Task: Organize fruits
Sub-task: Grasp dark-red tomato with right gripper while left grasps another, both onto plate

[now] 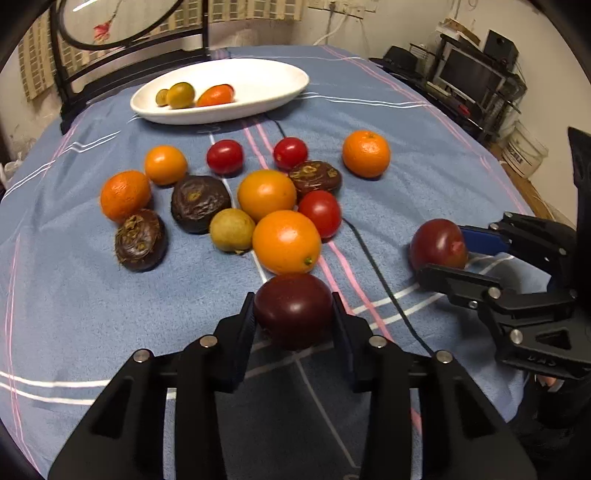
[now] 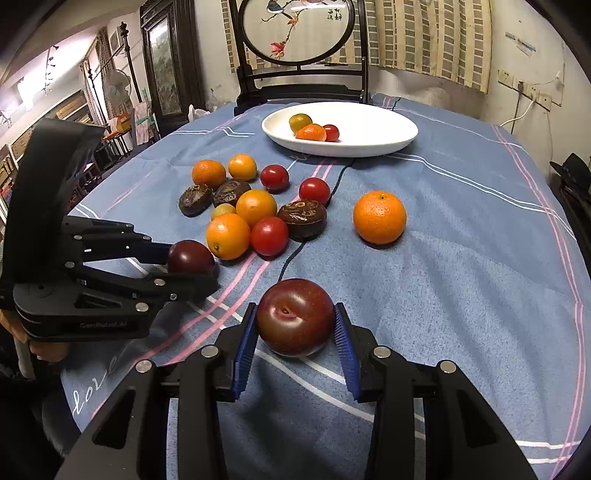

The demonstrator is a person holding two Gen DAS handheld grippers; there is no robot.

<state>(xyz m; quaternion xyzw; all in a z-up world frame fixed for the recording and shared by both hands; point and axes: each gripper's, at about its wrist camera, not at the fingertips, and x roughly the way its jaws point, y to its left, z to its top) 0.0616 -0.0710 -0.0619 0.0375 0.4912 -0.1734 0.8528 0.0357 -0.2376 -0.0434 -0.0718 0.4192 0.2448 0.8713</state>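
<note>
My left gripper (image 1: 293,314) is shut on a dark purple plum (image 1: 293,310), low over the blue cloth; it also shows in the right wrist view (image 2: 190,258). My right gripper (image 2: 295,325) is shut on a red-purple plum (image 2: 295,321), also seen from the left wrist view (image 1: 437,245). A white oval plate (image 1: 258,74) at the far side holds a few small fruits (image 1: 216,96). Several oranges (image 1: 286,242), red tomatoes (image 1: 320,213) and dark wrinkled fruits (image 1: 199,203) lie in a cluster between grippers and plate.
A lone orange (image 2: 379,218) lies right of the cluster. A thin black cable (image 2: 295,251) runs across the cloth. A dark chair with a round painted panel (image 2: 295,33) stands behind the plate. Shelves with a monitor (image 1: 469,77) stand off the table's right.
</note>
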